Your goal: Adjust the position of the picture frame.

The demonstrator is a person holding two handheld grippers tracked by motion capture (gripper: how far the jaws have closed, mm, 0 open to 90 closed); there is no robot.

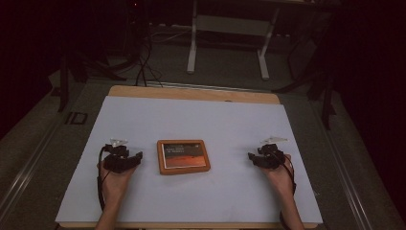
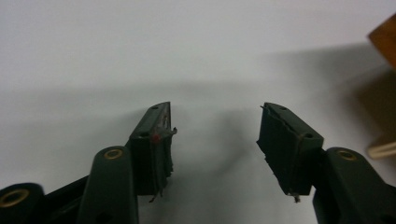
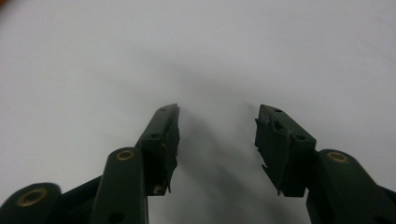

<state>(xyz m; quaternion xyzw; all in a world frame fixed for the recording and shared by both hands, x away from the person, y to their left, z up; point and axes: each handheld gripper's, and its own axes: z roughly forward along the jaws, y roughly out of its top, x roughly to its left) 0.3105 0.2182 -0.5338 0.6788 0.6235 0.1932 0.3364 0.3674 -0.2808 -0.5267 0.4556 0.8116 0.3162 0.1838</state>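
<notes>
A flat orange-framed box (image 1: pixel 184 156) with a dark picture on its lid lies in the middle of the white table sheet (image 1: pixel 191 120). My left gripper (image 1: pixel 139 156) rests on the sheet just left of the box, jaws open and empty; in the left gripper view its tips (image 2: pixel 215 122) stand apart over bare white surface, with an orange corner of the box (image 2: pixel 385 37) at the right edge. My right gripper (image 1: pixel 251 156) sits to the right of the box, well apart from it, and its jaws (image 3: pixel 217 120) are open with nothing between them.
The white sheet covers a wooden tabletop (image 1: pixel 191 93) whose far edge shows beyond it. Behind the table stand a white desk frame (image 1: pixel 227 38) and cables on a dark floor. Bare sheet surrounds the box on all sides.
</notes>
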